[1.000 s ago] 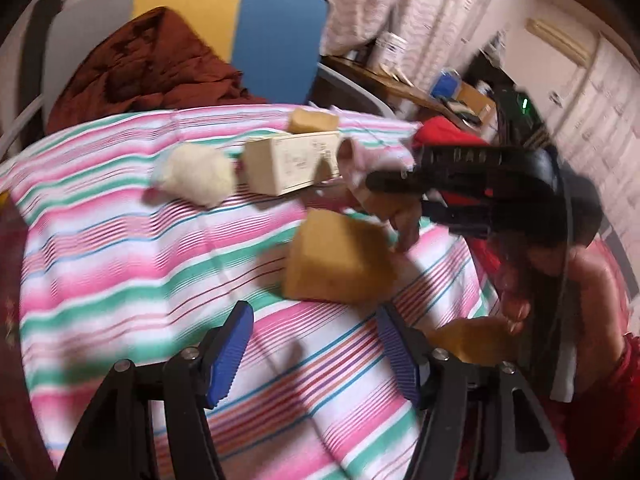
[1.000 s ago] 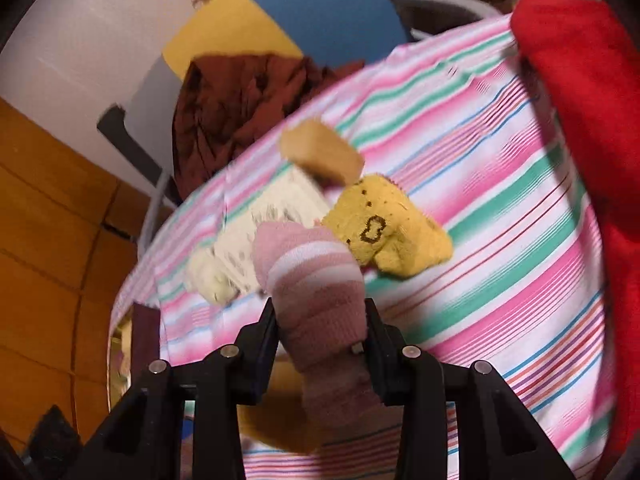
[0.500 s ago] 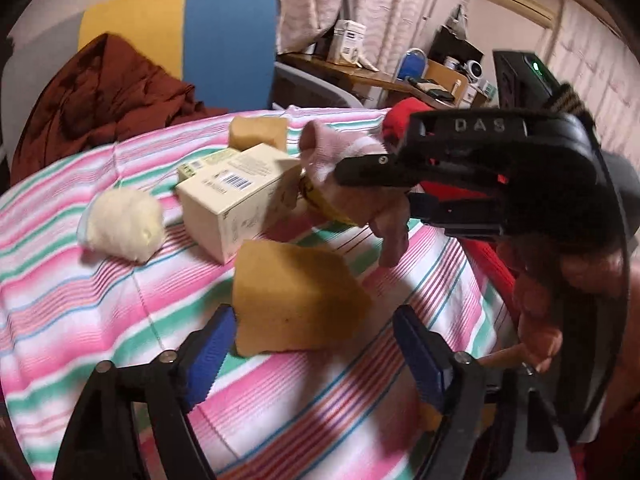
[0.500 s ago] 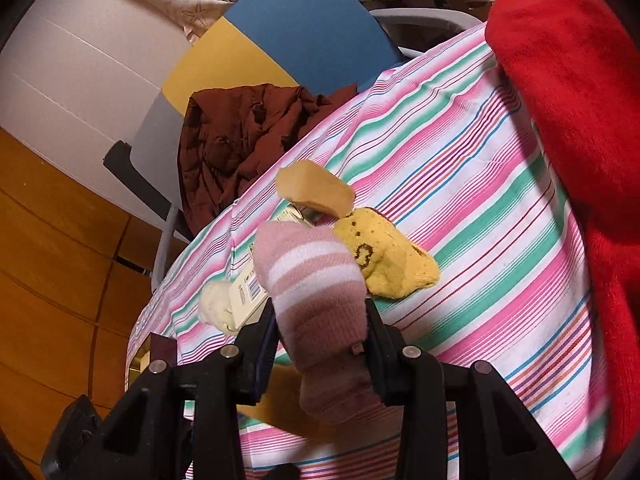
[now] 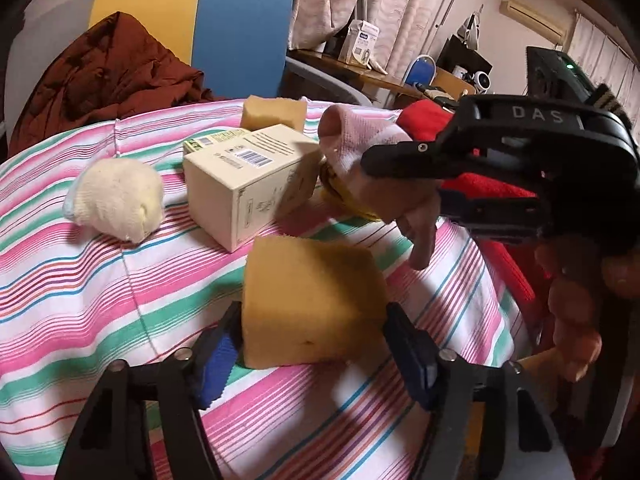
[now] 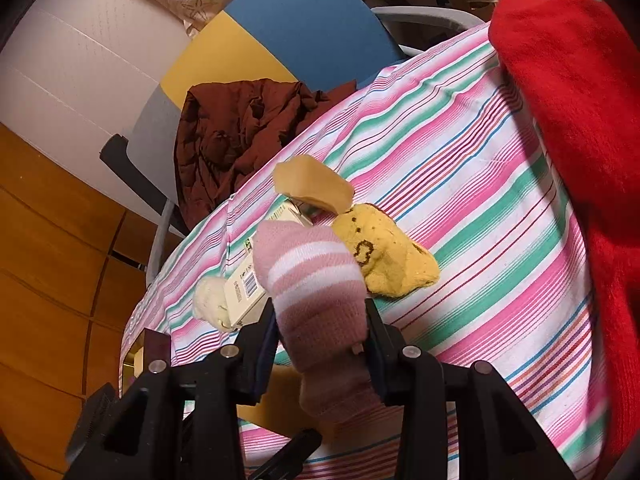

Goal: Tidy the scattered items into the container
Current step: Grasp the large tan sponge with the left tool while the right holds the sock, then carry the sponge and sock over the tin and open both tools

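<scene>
Left tongs (image 5: 312, 344) closing around the yellow sponge (image 5: 310, 300), perhaps touching; right tongs (image 6: 320, 334) clamped on pink sock (image 6: 320, 296).

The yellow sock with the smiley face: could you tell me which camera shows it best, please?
The right wrist view: the yellow sock lies in plain sight there, face visible. The left wrist view shows only a sliver, behind the pink sock.
</scene>
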`<state>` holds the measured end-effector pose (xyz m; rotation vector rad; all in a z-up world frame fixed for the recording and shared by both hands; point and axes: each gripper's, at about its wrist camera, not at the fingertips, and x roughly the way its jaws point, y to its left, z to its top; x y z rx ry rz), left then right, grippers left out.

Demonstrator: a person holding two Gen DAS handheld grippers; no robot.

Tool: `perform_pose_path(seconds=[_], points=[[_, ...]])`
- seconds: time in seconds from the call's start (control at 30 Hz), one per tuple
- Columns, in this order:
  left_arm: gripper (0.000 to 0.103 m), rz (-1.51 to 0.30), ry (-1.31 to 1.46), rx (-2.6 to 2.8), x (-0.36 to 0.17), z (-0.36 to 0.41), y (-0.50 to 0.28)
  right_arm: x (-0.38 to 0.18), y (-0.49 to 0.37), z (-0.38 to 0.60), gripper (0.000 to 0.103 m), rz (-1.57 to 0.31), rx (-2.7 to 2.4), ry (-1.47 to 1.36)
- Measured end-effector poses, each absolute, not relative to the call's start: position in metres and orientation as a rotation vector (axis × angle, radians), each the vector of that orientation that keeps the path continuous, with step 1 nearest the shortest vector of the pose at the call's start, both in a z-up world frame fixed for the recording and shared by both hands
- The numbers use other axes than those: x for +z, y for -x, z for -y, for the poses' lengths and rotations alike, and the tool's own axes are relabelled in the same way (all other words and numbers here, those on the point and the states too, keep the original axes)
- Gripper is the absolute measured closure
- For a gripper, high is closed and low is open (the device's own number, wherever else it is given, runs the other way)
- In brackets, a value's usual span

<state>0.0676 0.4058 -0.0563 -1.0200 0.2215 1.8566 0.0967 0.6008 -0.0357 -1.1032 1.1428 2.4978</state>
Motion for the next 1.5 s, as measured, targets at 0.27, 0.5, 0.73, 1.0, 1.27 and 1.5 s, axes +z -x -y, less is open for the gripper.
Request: perform_pose_path(seconds=[0.27,0.5,0.73,1.0,1.27,1.5], points=[[0.037,-0.172,1.008,1.898,-0.057,-0.378,-0.069,-0.036,-0.093,-0.592,0.063,-1.094,2.522,1.138],[0.038,-0.045,1.035,1.936,-0.044,-0.34,-0.062,-0.033,-0.091,-0.588,0.063,-1.115,2.58,1.123],[0.038,0.03,0.934,2.033,-0.008,-0.294,-0.059,-0.021,-0.095,-0.58,0.063,-1.077,2.661,1.063],[0.038,0.063,0.868,2.192,0.016,-0.229,-0.043,0.004,-0.09,-0.54,0.063,-0.824,2.834,1.034],[0.038,0.188,0.929,2.281,0.007,-0.167,-0.017,0.002,-0.08,-0.488,0.063,-0.948,2.897,1.147],[0.038,0.226,0.962,2.306,-0.002,-0.133,-0.01,0.008,-0.062,-0.41,0.063,-0.945,3.0,1.243]])
